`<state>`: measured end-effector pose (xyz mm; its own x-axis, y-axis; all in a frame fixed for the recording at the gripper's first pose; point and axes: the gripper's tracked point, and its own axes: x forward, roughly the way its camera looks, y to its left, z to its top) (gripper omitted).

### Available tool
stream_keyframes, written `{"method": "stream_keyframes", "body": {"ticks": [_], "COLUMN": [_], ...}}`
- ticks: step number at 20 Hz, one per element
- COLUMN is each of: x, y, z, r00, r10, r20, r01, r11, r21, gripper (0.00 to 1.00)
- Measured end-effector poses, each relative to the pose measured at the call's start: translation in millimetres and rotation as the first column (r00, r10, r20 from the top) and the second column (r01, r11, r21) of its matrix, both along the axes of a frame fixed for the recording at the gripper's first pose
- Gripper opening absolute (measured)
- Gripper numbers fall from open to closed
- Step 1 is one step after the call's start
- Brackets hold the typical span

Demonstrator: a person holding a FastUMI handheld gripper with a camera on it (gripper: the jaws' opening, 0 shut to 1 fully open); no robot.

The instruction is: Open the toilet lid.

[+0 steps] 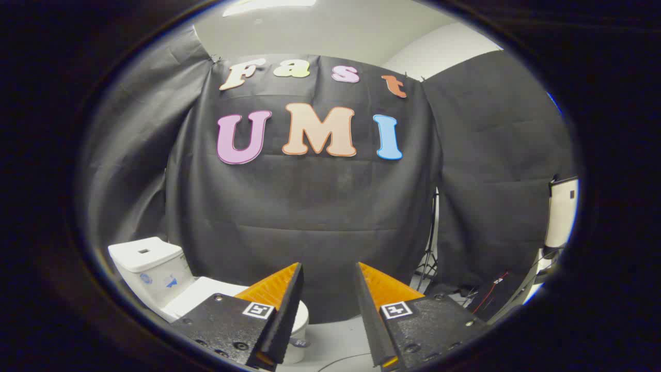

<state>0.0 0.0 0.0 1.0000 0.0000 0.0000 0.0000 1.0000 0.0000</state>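
Note:
A small white toilet (170,281) stands on the floor to the left of and below my fingers, with its tank (144,258) at the far left. Its lid (214,292) lies shut and flat over the bowl, and my left finger hides part of it. My gripper (329,271) hangs well above the toilet, pointing at the booth's black wall. Its fingers are open with a clear gap and nothing between them.
Black cloth walls (310,206) close the space ahead and on both sides. A tripod stand (428,258) and cables (496,294) sit at a gap in the cloth to the right. A white panel (563,212) stands farther right. Pale floor (335,341) shows beneath the fingers.

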Motion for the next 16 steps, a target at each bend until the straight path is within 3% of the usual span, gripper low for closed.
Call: {"method": "stream_keyframes", "body": {"ticks": [16], "x": [0.7], "y": [-5.8], "z": [-8.6], "r00": [0.999], "r10": [-0.013], "r20": [-0.034], "r01": [0.013], "r11": [1.000], "r21": [0.018], "gripper": [0.61]}}
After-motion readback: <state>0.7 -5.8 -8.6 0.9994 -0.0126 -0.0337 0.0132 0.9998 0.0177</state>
